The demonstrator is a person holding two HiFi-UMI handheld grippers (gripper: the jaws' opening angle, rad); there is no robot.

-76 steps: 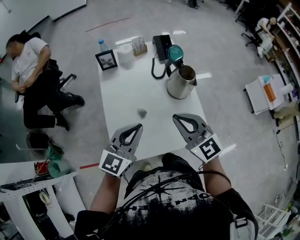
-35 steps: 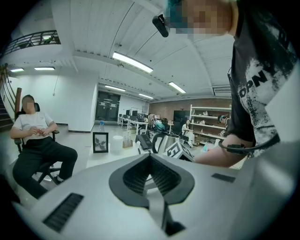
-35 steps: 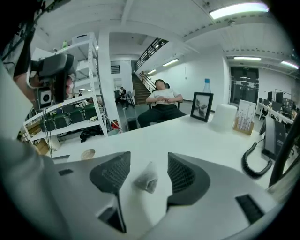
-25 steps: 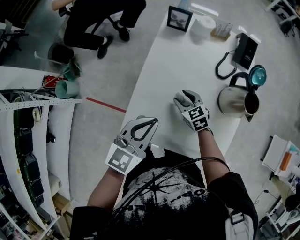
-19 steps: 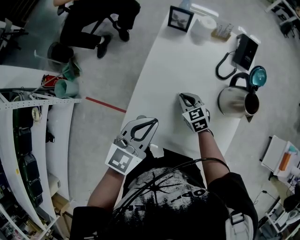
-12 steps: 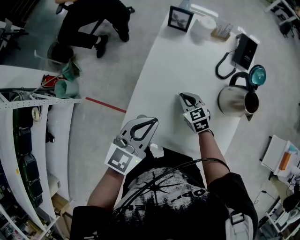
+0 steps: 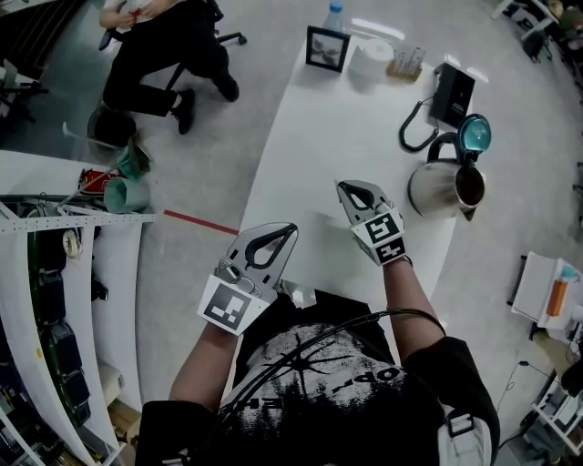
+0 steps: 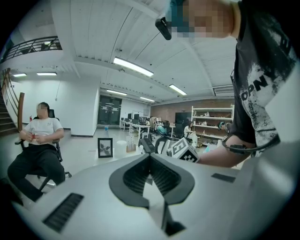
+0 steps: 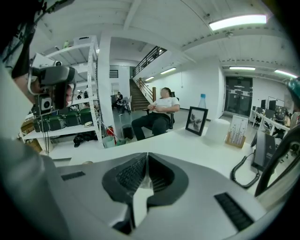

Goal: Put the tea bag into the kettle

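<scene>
The right gripper [image 7: 344, 187] hangs over the near half of the tabletop [image 7: 319, 127], its fingers clenched tip to tip. In the right gripper view a small pale scrap, the tea bag [image 9: 146, 182], shows pinched between the ribbed pads. It is clear of the surface and well apart from the kettle [image 7: 435, 187]. The kettle stands by the right edge of the tabletop, upright, with its teal lid [image 7: 474, 135] tipped open and the mouth facing up. The left gripper [image 7: 290, 227] is over the near left corner, pointing roughly level, its fingers also pressed together with nothing between them. Behind the kettle a black base [image 7: 453, 94] with a coiled cord [image 7: 412, 136] lies toward the far right corner. Along the far edge stand a picture frame [image 7: 326, 47], a bottle [image 7: 335, 15] and a white cup [image 7: 372, 56]. A person [image 7: 164, 41] sits on a chair beyond the far left corner.
</scene>
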